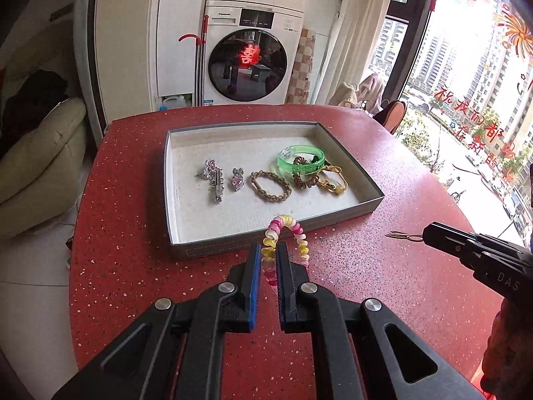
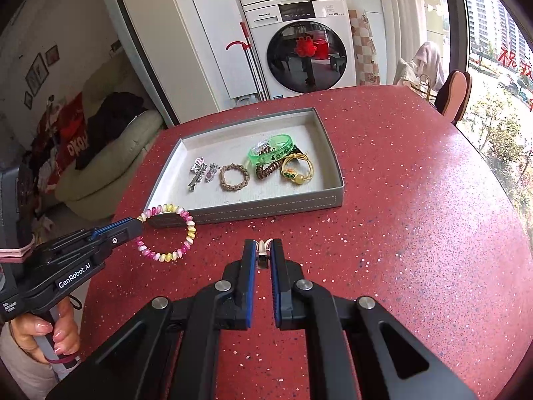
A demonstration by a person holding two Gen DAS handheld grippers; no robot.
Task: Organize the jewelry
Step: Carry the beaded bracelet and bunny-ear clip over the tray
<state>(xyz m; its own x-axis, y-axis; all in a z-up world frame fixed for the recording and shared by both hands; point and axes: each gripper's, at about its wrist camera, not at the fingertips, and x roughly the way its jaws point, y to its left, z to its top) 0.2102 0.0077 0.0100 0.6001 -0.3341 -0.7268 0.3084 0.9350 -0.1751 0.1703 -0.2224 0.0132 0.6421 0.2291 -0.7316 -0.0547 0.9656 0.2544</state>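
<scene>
Red speckled table (image 1: 133, 233), washing machine (image 1: 248, 56) behind

A lived-in home is shown, apparently a high-rise flat. A Panasonic front-loading washing machine (image 1: 248, 63) is seen at top centre behind a red speckled table (image 1: 383, 180), a clothes-strewn cream sofa (image 2: 110, 156) at left, and apartment towers (image 1: 466, 56) through the decorated window at right.

Red speckled table (image 1: 133, 200), washer (image 1: 248, 63) behind, bright window (image 1: 466, 66) rt

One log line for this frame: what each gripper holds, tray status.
left gripper: shut on coil bracelet | right gripper: shut on small clip | tray: holds six pieces
</scene>
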